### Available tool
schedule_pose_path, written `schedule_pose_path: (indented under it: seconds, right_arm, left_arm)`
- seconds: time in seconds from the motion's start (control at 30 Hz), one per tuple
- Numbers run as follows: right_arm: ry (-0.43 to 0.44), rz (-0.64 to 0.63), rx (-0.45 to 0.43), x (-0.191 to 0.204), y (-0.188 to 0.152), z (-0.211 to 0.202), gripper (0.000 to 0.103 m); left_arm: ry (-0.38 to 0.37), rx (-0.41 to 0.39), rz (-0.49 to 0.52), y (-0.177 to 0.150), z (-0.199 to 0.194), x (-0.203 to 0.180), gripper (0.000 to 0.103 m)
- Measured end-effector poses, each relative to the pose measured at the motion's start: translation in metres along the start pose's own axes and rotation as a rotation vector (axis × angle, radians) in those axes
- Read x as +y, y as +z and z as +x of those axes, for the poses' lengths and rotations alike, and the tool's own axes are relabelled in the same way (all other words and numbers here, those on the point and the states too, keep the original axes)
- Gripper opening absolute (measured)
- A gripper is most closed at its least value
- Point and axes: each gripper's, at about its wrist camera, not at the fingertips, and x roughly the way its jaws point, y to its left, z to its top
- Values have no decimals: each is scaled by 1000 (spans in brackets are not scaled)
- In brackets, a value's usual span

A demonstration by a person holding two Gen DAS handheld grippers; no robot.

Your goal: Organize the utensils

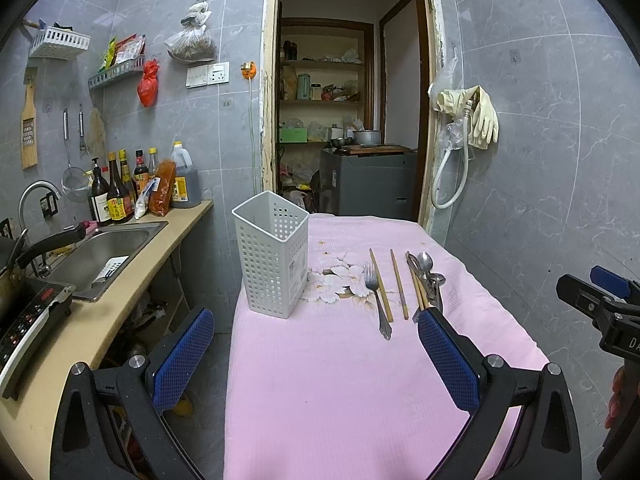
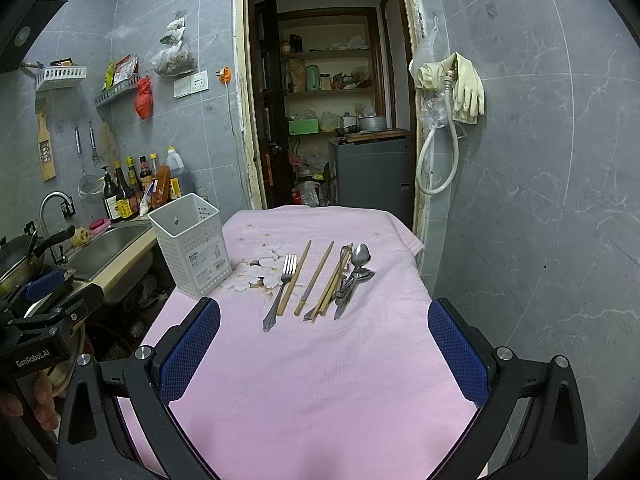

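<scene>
A white perforated utensil holder point(image 1: 274, 256) point(image 2: 192, 246) stands upright and empty-looking on the left side of the pink-clothed table point(image 1: 320, 380) point(image 2: 320, 360). To its right lie a metal fork point(image 1: 376, 300) point(image 2: 280, 284), wooden chopsticks point(image 1: 399, 285) point(image 2: 314, 278) and a pile of metal spoons point(image 1: 427, 270) point(image 2: 356, 272). My left gripper point(image 1: 316, 332) is open and empty above the near table, short of the holder and fork. My right gripper point(image 2: 324, 328) is open and empty, hovering short of the utensils.
A counter with a steel sink point(image 1: 104, 256) point(image 2: 108, 244), sauce bottles point(image 1: 120, 192) and a stove point(image 1: 24, 316) runs along the left. A tiled wall point(image 1: 540, 160) with hanging rubber gloves point(image 2: 468, 88) bounds the right. A doorway point(image 1: 348, 120) opens behind the table.
</scene>
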Motion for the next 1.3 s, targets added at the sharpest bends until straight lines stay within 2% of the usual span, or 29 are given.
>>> schedule_pose_path:
  seconds: [0.4,0.7,1.07,1.3]
  right_arm:
    - [-3,6,10,1,-6,7,102]
    - [-14,15,18,0,0,12,102]
    - [-60,44,-29,0,29,31,102]
    - [-82,41,-93,-3,57,58,102]
  left_arm:
    - [-1,14,-2,-15,11,1,103]
    - [-8,30,3,-6,19,0,103]
    - [-43,-11,8,30,61,0,103]
    - [-111,-37,8,59,101,-4,103]
